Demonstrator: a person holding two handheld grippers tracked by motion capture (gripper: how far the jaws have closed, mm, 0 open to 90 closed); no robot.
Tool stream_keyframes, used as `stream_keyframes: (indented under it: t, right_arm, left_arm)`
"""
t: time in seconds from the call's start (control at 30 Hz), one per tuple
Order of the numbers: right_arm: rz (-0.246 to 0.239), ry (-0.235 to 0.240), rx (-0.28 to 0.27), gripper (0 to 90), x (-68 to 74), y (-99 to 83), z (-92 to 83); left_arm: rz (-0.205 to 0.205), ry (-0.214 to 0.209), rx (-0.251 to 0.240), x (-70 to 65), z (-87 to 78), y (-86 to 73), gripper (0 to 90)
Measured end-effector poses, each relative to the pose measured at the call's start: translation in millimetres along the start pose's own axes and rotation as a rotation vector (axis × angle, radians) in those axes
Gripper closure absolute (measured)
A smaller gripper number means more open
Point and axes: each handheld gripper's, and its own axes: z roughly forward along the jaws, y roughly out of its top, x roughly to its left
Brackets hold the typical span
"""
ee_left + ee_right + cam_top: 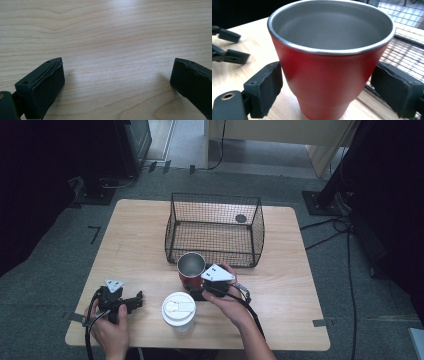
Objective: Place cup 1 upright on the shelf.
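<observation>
Right tool (325, 87) astride red cup (324, 72)

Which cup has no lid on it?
The red cup by the wire basket: its steel inside shows. The other cup wears a white lid.

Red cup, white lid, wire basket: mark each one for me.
red cup (324, 75): right gripper view, on its red outer wall, below the steel rim.
white lid (178, 308): high view, on the middle of its flat top.
wire basket (216, 197): high view, on the far top rim wire.
</observation>
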Motion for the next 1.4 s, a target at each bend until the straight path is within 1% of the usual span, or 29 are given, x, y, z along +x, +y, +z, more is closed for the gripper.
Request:
stream_keyframes:
  t: [0.1,0.13,0.17,0.2,0.3,0.4,0.47,0.53,0.57,0.6,0.63,0.73,0.77,0.83,0.9,1.0,1.07,1.37,1.4]
  right_arm:
    - [0.010,-0.013,-0.002,12.3,-3.1,0.5,-1.3]
    - [0.020,-0.027,-0.012,13.0,-6.1,1.2,-2.5]
    - [0.020,-0.027,-0.012,13.0,-6.1,1.2,-2.5]
    - [0.033,-0.031,-0.019,13.0,-7.2,2.2,-2.9]
    - [0.039,-0.034,-0.023,12.2,-6.9,3.1,-2.0]
    - [0.056,-0.036,-0.017,10.8,-6.3,4.7,0.9]
    - [0.076,-0.034,-0.012,9.1,-6.7,6.2,5.0]
    - [0.079,-0.037,-0.013,8.6,-6.5,6.8,6.4]
    - [0.085,-0.040,-0.015,8.2,-6.1,7.5,7.7]
    - [0.103,-0.043,-0.027,7.2,-5.4,9.0,10.1]
    - [0.103,-0.043,-0.027,7.2,-5.4,9.0,10.1]
    - [0.118,-0.081,-0.027,6.7,-3.1,11.4,15.6]
    - [0.118,-0.081,-0.027,6.7,-3.1,11.4,15.6]
    - [0.126,-0.099,-0.027,6.6,-2.3,13.0,18.2]
    - [0.126,-0.117,-0.028,6.5,-1.9,14.6,22.7]
    - [0.108,-0.126,-0.021,7.0,-2.1,15.5,25.2]
    - [0.095,-0.124,-0.017,7.2,-2.3,16.0,25.9]
    - [0.104,-0.132,-0.016,6.4,-1.4,16.9,30.0]
    - [0.088,-0.137,-0.015,6.9,-0.8,17.3,31.0]
  left_arm:
    - [0.000,0.000,0.000,0.0,0.0,0.0,0.0]
    - [0.000,0.000,0.000,0.0,0.0,0.0,0.0]
    - [0.000,0.000,0.000,0.0,0.0,0.0,0.0]
    - [0.000,0.000,0.000,0.0,0.0,0.0,0.0]
    - [0.000,0.000,0.000,0.0,0.0,0.0,0.0]
    - [0.000,0.000,0.000,0.0,0.0,0.0,0.0]
    - [0.000,0.000,0.000,0.0,0.0,0.0,0.0]
    - [0.000,0.000,0.000,0.0,0.0,0.0,0.0]
    - [0.000,0.000,0.000,0.0,0.0,0.0,0.0]
    - [0.001,0.000,0.001,0.0,-0.1,0.0,0.0]
    - [-0.001,0.000,-0.001,-0.1,0.0,0.0,0.0]
    - [0.000,0.000,0.000,0.0,0.0,0.0,0.0]
    - [0.000,0.000,0.000,0.0,0.0,0.0,0.0]
    - [0.000,0.000,0.000,0.0,0.0,0.0,0.0]
    - [0.000,0.000,0.000,0.0,0.0,0.0,0.0]
    - [-0.001,0.000,0.000,-0.1,0.0,0.0,0.0]
    - [-0.001,0.000,-0.001,-0.1,0.1,0.0,0.0]
    - [-0.001,0.000,-0.001,-0.1,0.0,0.0,0.0]
    - [-0.001,0.000,-0.001,0.0,0.1,0.0,0.0]
